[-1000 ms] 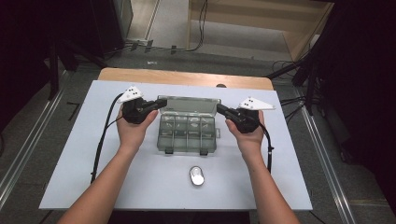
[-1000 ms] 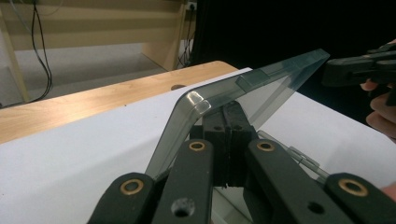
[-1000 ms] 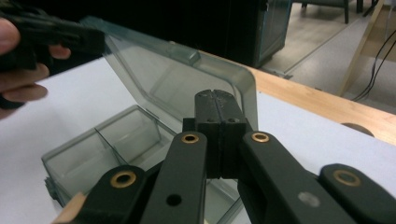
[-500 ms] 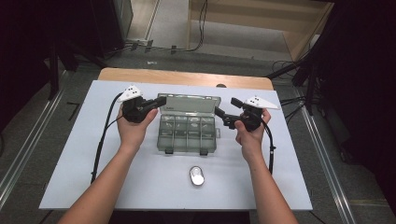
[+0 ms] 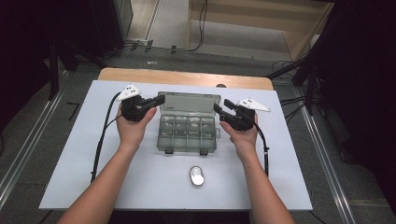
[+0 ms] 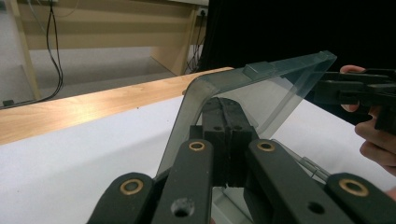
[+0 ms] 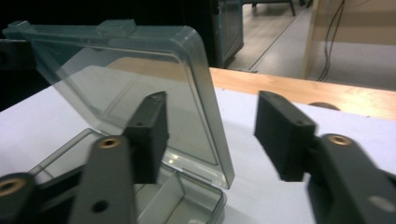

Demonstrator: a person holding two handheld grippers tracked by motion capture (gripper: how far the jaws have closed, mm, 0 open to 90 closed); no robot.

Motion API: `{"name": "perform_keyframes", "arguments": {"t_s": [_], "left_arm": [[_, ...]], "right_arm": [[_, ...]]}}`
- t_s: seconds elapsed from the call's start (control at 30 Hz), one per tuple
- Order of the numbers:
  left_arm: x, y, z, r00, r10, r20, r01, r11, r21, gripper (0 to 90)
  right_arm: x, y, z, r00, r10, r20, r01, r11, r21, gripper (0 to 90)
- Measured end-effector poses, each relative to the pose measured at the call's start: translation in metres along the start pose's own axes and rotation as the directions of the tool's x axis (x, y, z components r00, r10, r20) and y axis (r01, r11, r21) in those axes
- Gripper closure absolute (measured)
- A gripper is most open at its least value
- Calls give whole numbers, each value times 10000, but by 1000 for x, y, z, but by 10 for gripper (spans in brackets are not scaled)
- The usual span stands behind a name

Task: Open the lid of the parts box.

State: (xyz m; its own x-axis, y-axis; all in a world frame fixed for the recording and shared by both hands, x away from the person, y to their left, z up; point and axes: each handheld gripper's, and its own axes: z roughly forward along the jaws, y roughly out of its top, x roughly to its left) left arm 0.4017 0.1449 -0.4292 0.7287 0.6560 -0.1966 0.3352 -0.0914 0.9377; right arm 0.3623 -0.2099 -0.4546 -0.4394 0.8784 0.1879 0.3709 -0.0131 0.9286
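Note:
A clear grey compartment box (image 5: 187, 134) stands mid-table with its lid (image 5: 189, 102) raised. My left gripper (image 5: 159, 99) is shut on the lid's upper left corner. In the left gripper view its closed tips (image 6: 229, 121) show through the lid (image 6: 280, 88). My right gripper (image 5: 217, 108) is at the lid's right edge. Its jaws have just been closing. They still stand apart on either side of the lid (image 7: 116, 74) in the right gripper view (image 7: 215, 121), with no pad touching it. The box's compartments (image 7: 187, 196) look empty.
A small silver oval object (image 5: 196, 176) lies on the white tabletop (image 5: 116, 186) in front of the box. A wooden strip (image 5: 187, 77) runs along the table's far edge. Floor cables and dark stands lie beyond it.
The right gripper's jaws, narrow at the lid's right edge a second ago, spread wide and are now partly drawn in. Left gripper, lid and box have stayed put.

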Motion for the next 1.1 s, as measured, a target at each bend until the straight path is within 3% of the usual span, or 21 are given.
{"name": "perform_keyframes", "arguments": {"t_s": [0.07, 0.33, 0.5, 0.63, 0.7, 0.8, 0.93, 0.97, 1.03, 1.07, 1.1], "left_arm": [[0, 0, 0, 10000, -44, 9, 44, 10000, 18, 895], [1, -2, 3, 10000, -27, 26, 27, 10000, 38, 895], [2, -4, 0, 9997, 49, 251, -53, 9998, 175, 892], [3, -12, -5, 9981, 296, 542, -314, 9990, 326, 775], [6, -16, -5, 9955, 167, 936, -216, 9984, 520, 675], [8, -19, -3, 9969, -44, 788, -17, 9970, 772, 461], [14, -20, 2, 9981, -538, 311, 512, 9956, 789, 255], [16, -20, 4, 9975, -632, 330, 602, 9946, 845, 239], [18, -22, 10, 9977, -640, -214, 659, 9921, 1071, 208], [20, -22, 12, 9969, -686, -386, 727, 9903, 1188, 237], [21, -23, 14, 9944, -662, -823, 765, 9887, 1287, 323]], "right_arm": [[0, 1, 1, 9998, -57, 200, 59, 10000, -75, 555], [6, 2, 3, 9995, -219, 244, 228, 9991, -349, 715], [12, 2, 6, 9974, -123, 708, 143, 9995, -284, 797], [12, 2, 6, 9969, 85, 781, -62, 9995, -302, 812], [12, 2, 7, 9968, 63, 800, -39, 9996, -292, 815], [11, 2, 7, 9966, 64, 825, -42, 9996, -271, 816], [10, 2, 8, 9969, 208, 762, -188, 9995, -271, 817], [10, 2, 8, 9968, 220, 769, -199, 9994, -272, 818], [9, 2, 9, 9966, 243, 782, -221, 9993, -290, 818], [9, 3, 9, 9965, 273, 790, -251, 9993, -290, 819], [9, 3, 10, 9964, 302, 797, -282, 9992, -269, 819]]}}
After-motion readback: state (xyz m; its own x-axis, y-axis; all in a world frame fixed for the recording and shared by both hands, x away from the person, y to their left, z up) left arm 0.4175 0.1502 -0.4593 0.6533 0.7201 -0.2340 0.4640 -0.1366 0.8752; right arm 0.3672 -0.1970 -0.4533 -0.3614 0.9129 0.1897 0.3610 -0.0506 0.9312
